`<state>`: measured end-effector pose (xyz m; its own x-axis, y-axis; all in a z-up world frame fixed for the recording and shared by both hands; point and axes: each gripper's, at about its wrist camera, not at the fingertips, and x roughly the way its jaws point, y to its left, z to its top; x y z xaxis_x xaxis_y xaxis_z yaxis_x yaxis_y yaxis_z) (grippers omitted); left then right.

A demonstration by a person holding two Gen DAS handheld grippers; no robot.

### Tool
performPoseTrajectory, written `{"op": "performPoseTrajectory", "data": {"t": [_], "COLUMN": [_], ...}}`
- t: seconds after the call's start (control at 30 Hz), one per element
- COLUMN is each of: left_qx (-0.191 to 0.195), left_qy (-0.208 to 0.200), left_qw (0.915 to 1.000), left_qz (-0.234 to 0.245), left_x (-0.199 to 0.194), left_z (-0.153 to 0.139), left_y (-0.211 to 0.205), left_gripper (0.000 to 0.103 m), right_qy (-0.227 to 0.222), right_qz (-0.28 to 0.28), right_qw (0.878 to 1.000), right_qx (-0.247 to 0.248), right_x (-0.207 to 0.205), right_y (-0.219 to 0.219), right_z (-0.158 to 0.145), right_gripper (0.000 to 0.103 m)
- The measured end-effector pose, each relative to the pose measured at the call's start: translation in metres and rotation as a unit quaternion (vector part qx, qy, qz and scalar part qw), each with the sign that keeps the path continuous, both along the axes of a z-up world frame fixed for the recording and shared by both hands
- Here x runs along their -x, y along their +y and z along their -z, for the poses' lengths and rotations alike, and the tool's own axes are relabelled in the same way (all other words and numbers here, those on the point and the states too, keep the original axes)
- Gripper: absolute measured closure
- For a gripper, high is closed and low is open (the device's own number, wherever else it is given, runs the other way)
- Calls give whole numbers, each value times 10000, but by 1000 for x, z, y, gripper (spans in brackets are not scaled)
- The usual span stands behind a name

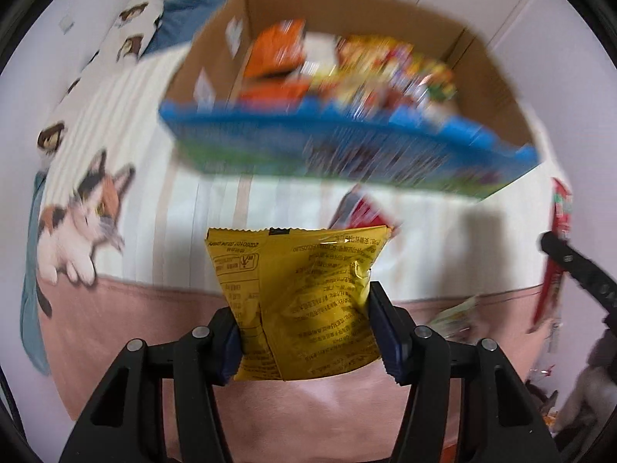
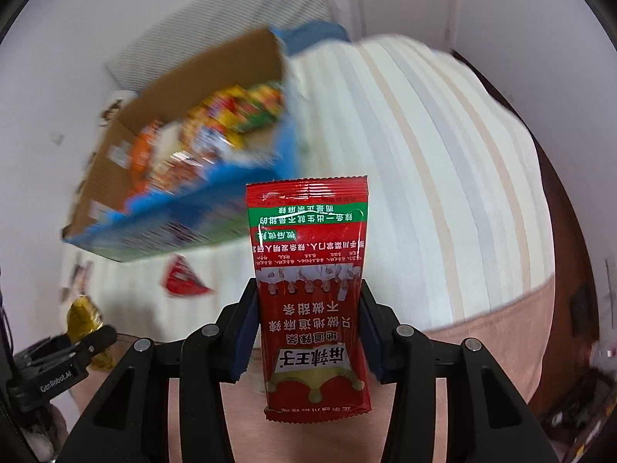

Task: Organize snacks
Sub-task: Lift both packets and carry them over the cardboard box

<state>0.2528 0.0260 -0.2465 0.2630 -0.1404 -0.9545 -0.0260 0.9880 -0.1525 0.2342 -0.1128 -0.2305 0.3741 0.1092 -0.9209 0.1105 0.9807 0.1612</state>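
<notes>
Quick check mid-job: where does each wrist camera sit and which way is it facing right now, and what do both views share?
Left wrist: sits on the left tongs, facing down at the striped bedspread; its black arms clamp a yellow foil snack packet; right tongs at the edge.
Right wrist: sits on the right tongs, facing down; arms clamp a red printed snack sachet; left tongs at lower left.
Shared: open blue-sided cardboard box of snacks, loose red packet.
</notes>
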Motion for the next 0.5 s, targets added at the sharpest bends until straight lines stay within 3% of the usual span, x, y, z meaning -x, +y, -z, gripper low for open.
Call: {"op": "performPoseTrajectory", "data": {"t": [0.17, 0.3, 0.5], "left_qx": [419, 335, 74], "left_qy": [-319, -527, -381], "left_qw": [9986, 9978, 9990], "left_qz": [55, 216, 226], "left_x": [-32, -64, -130], "left_z": [-57, -86, -84], "left_y": [0, 0, 11], "left_gripper": [48, 48, 48], "right_qy": [-324, -502, -466], "right_qz": [-466, -788, -961], "right_qw": [9979, 9950, 9941], "right_qx": [-324, -355, -176], "right_x": [-25, -61, -119], "right_y": [25, 49, 67], "right_z": [-54, -80, -82], "right_gripper": [54, 54, 54]}}
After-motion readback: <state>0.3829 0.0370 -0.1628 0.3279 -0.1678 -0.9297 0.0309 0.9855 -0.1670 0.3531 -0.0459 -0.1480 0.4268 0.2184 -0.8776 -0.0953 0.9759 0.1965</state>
